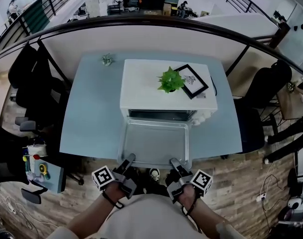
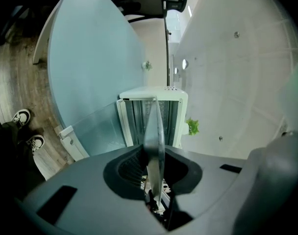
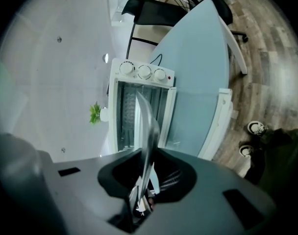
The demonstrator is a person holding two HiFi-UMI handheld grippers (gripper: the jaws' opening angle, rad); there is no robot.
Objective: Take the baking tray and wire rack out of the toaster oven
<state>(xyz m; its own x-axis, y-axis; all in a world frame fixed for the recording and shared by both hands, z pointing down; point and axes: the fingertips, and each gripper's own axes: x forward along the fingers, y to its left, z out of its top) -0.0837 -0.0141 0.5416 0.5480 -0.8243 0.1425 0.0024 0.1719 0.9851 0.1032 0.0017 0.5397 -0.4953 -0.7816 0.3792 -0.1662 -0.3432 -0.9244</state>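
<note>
A white toaster oven [image 1: 166,91] stands on a pale blue table [image 1: 91,118] with its glass door [image 2: 92,126] folded down toward me. The metal baking tray [image 1: 155,142] hangs level in front of the oven mouth, its far edge at the opening. My left gripper [image 1: 129,159] is shut on the tray's near left rim, and my right gripper [image 1: 174,162] is shut on its near right rim. In each gripper view the tray [image 2: 154,131] [image 3: 148,126] shows edge-on between the jaws. Bars show inside the oven [image 3: 125,116]; I cannot tell the wire rack apart.
A potted plant [image 1: 170,79] and a black picture frame [image 1: 192,80] sit on the oven top. A small plant [image 1: 107,59] stands at the table's back left. Office chairs flank the table on the left [image 1: 29,78] and right [image 1: 263,88]. A low partition wall [image 1: 141,39] runs behind.
</note>
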